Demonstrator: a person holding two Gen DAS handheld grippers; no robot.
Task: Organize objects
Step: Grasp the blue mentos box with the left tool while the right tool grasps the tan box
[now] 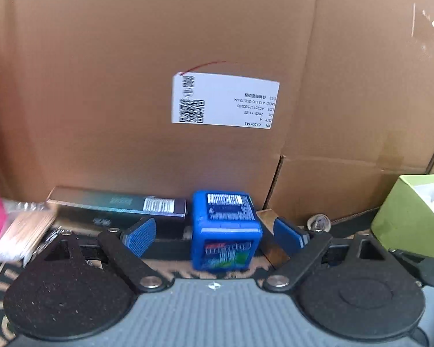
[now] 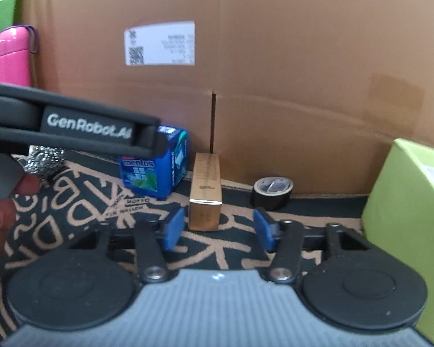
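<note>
Against a large cardboard box [image 1: 188, 43], 2 grippers line up targets: the left gripper [image 1: 214, 232], jaws spread, straddles a blue Mentos tub [image 1: 225, 225] untouched; the right gripper [image 2: 218, 228], jaws apart and empty, faces a small gold carton [image 2: 205, 193] beside the tub.

left gripper [image 1: 214, 231]: angled downward, jaws wide, pads clear | right gripper [image 2: 218, 228]: angled downward, jaws partly apart, gripping nothing
</note>
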